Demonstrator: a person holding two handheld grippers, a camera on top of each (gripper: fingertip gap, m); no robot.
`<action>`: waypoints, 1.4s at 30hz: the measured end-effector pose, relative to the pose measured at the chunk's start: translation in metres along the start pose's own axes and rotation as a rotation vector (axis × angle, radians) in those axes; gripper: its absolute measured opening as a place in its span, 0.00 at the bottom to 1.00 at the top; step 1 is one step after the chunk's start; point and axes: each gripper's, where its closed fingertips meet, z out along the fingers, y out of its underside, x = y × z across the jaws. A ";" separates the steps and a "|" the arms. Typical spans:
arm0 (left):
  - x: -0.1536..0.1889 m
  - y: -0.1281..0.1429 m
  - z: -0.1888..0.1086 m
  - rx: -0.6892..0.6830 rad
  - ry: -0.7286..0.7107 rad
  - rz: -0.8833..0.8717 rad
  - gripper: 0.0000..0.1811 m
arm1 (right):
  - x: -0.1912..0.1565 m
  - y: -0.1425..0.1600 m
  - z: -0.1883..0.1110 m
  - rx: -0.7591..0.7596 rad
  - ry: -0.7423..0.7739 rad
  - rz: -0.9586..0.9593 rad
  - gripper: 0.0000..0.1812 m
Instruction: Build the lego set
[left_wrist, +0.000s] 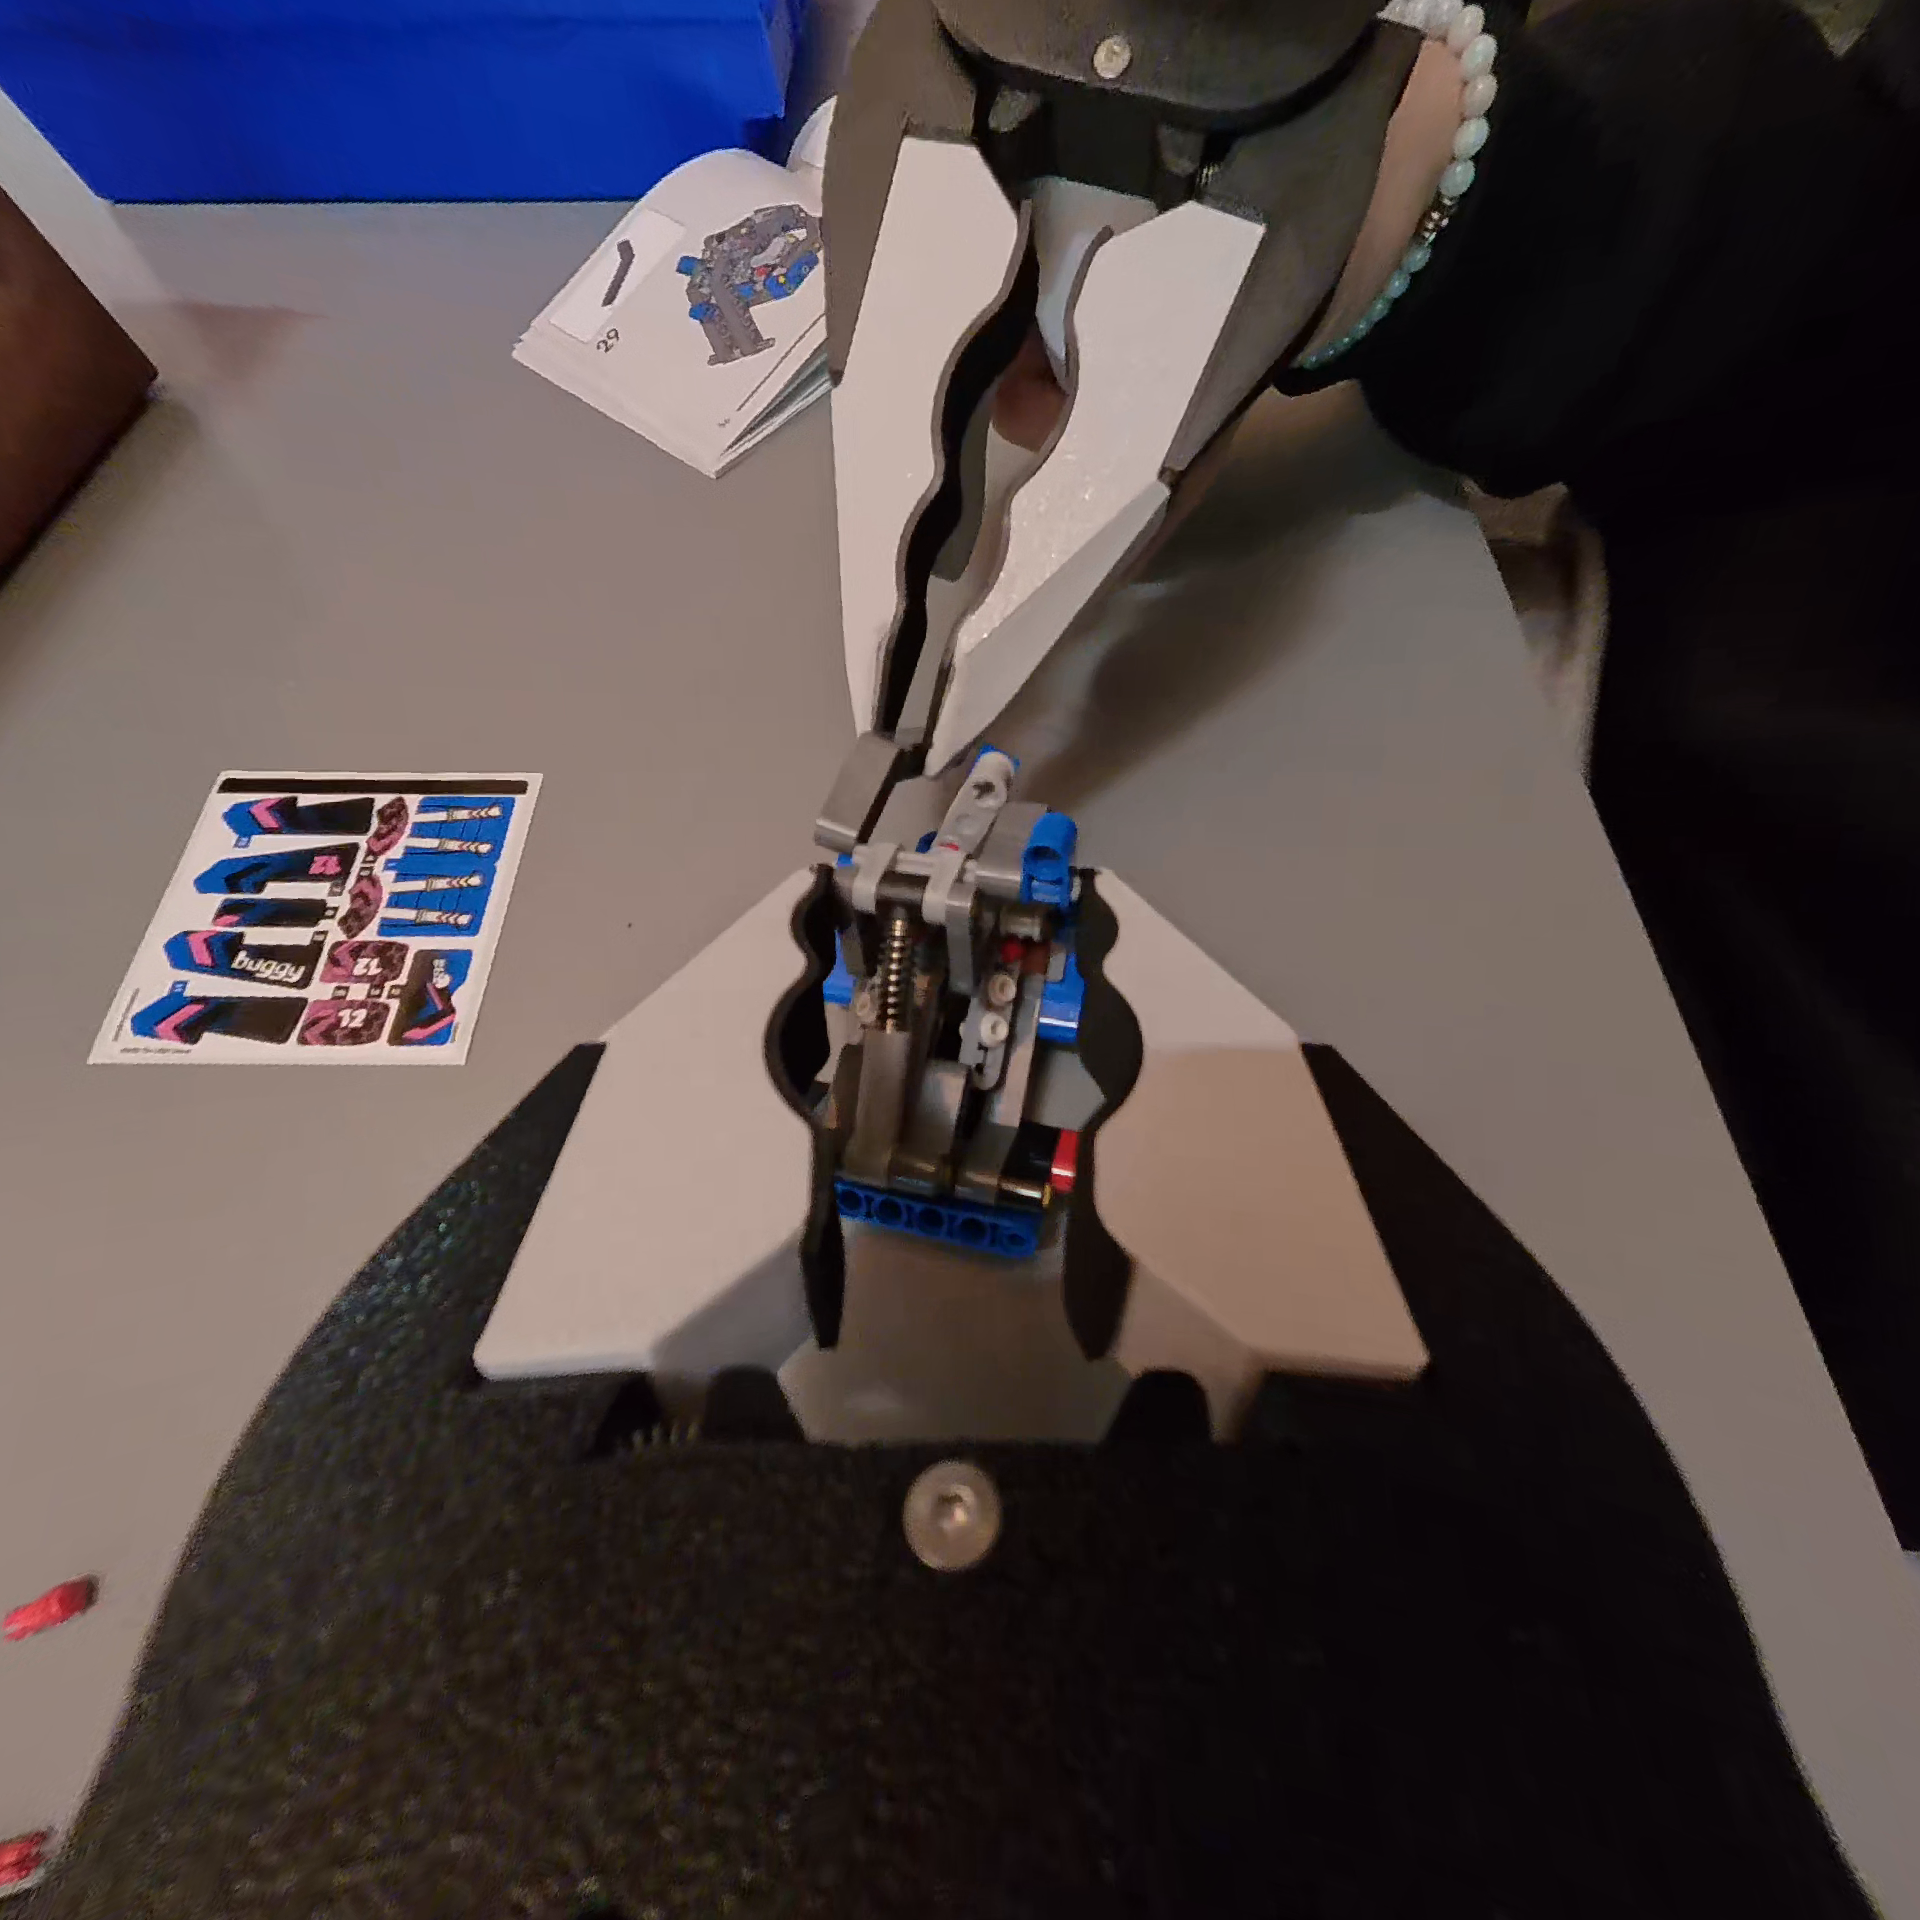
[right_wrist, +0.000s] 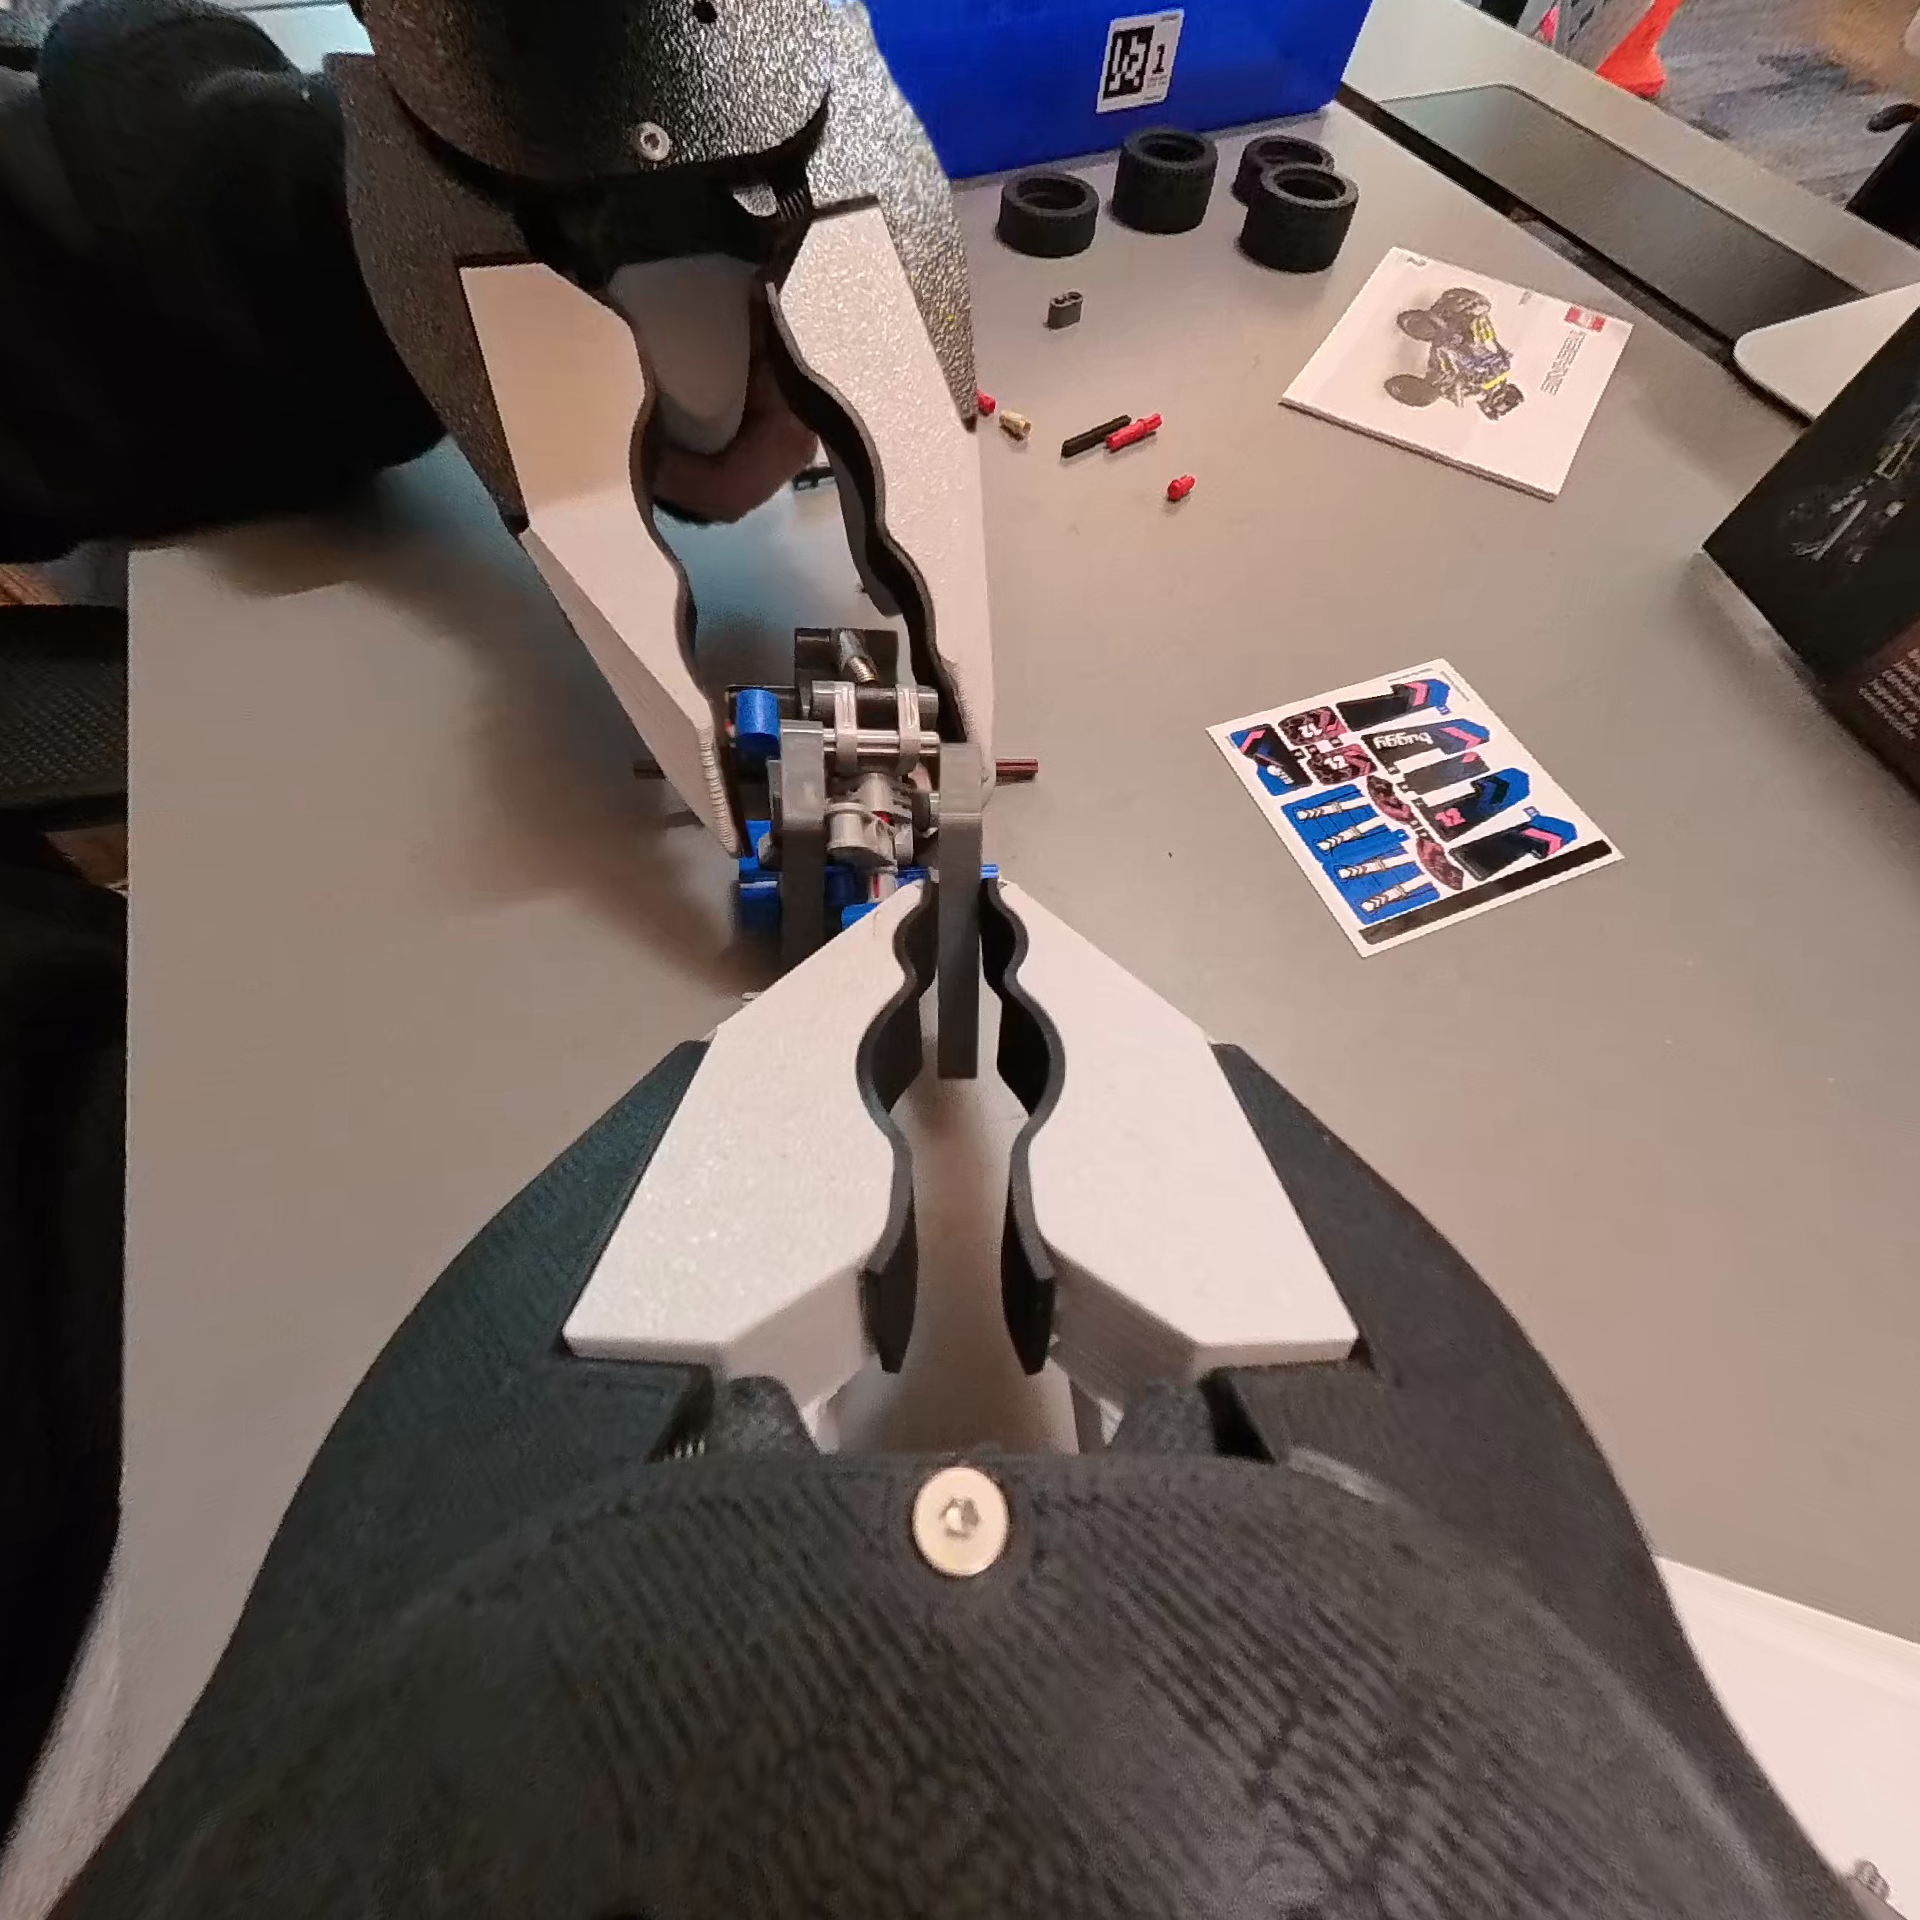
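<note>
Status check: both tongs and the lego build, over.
Left tongs shut on blue-grey chassis. Right tongs shut on dark grey beam, at chassis side. Nothing in the way.

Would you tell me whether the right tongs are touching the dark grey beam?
Touching. The right wrist view shows the right tongs shut on the dark grey beam, both fingers pressed against its sides.

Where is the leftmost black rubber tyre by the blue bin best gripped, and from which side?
Grip the leftmost black rubber tyre across its outer tread, coming from above. It lies flat on the grey table, hole upward, so its round wall is free on both sides; the neighbour tyre stands apart, probably leaving finger room.
</note>
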 end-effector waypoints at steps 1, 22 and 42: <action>0.000 0.000 -0.001 0.001 -0.001 -0.004 0.24 | 0.000 0.001 0.001 -0.003 -0.004 0.008 0.03; -0.003 -0.003 -0.012 0.066 -0.029 0.039 0.22 | -0.002 -0.003 0.003 0.028 -0.027 0.020 0.03; -0.001 -0.003 -0.012 0.138 0.077 -0.025 0.22 | -0.006 0.003 0.006 0.032 -0.020 -0.060 0.03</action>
